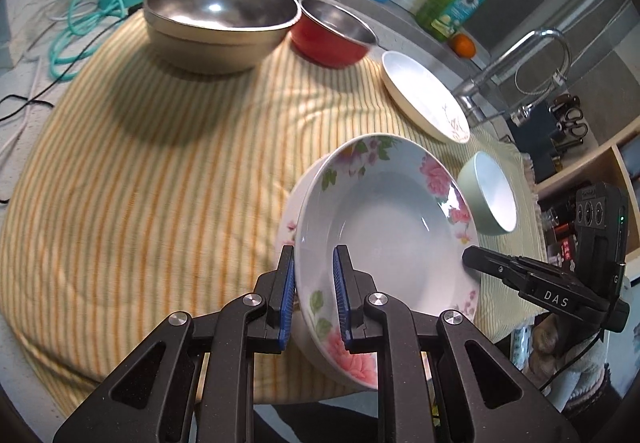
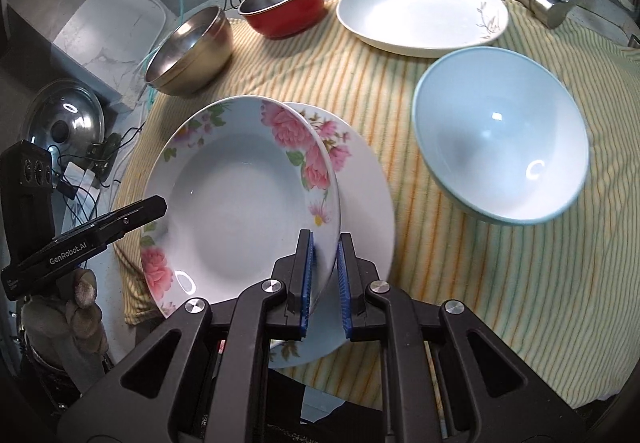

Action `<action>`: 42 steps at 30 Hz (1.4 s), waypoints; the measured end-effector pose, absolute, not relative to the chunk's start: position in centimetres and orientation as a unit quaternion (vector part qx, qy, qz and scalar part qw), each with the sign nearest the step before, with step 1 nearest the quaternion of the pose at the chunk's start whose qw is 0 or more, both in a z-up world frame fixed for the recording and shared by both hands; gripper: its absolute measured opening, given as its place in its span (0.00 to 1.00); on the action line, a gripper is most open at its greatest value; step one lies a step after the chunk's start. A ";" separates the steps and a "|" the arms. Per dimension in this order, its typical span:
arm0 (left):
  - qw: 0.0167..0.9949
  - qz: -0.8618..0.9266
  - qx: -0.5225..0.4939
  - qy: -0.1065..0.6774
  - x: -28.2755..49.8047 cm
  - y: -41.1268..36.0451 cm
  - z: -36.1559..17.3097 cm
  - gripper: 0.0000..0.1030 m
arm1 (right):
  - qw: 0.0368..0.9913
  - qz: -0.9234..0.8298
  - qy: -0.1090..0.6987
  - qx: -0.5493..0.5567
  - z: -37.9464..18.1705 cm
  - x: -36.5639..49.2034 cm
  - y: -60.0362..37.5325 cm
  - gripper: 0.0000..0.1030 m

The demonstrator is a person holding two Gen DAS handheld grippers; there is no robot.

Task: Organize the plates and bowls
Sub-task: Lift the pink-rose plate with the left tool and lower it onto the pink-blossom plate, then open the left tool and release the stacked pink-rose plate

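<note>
A: Both tongs, left [image 1: 314,299] and right [image 2: 325,283], clamped tight on opposite rims of the floral plate [image 2: 240,199], tilted just above its twin [image 2: 364,179] on the desk.

B: Could slip, chip the lower plate; thin rim grips.

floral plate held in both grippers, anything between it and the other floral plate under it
Nothing visible. The floral plate, pinched at opposite rims by the left gripper and right gripper, hangs tilted just above the second floral plate on the striped cloth.
</note>
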State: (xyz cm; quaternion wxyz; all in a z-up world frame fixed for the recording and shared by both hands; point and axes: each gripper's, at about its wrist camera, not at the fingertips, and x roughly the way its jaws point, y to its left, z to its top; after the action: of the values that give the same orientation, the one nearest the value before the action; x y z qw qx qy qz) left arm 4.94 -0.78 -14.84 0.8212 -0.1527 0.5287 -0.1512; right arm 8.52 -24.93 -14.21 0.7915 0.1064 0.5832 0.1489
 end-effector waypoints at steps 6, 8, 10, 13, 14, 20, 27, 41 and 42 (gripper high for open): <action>0.819 -0.151 -0.139 0.536 5.0 -1.9 -15.2 0.16 | 0.789 0.147 0.588 0.102 -14.6 8.4 -25.6 0.12; 0.818 -0.161 -0.141 0.534 5.0 -2.2 -15.4 0.16 | 0.788 0.146 0.589 0.101 -14.7 8.3 -25.6 0.12; 0.816 -0.159 -0.139 0.538 5.0 -2.2 -15.6 0.16 | 0.787 0.147 0.591 0.099 -14.8 8.4 -25.6 0.12; 0.817 -0.157 -0.135 0.539 5.0 -2.3 -15.7 0.16 | 0.787 0.147 0.591 0.096 -14.8 8.3 -25.5 0.12; 0.817 -0.156 -0.134 0.539 5.0 -2.4 -15.7 0.16 | 0.787 0.146 0.592 0.097 -14.8 8.3 -25.5 0.12; 0.819 -0.150 -0.122 0.540 5.1 -2.8 -15.6 0.16 | 0.787 0.147 0.593 0.086 -14.8 8.4 -25.3 0.14; 0.824 -0.141 -0.104 0.538 5.3 -3.1 -15.4 0.16 | 0.789 0.147 0.593 0.068 -14.7 8.5 -24.8 0.20; 0.827 -0.134 -0.112 0.535 5.5 -2.8 -15.1 0.16 | 0.797 0.152 0.582 0.051 -14.3 8.4 -24.4 0.46; 0.827 -0.134 -0.112 0.534 5.5 -2.7 -15.1 0.16 | 0.800 0.152 0.578 0.049 -14.1 8.4 -24.4 0.47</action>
State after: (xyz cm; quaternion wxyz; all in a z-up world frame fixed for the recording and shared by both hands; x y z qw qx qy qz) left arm 5.53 -2.73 -15.06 0.8274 -0.1124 0.5337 -0.1340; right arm 8.37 -24.37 -14.05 0.8000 0.0486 0.5783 0.1522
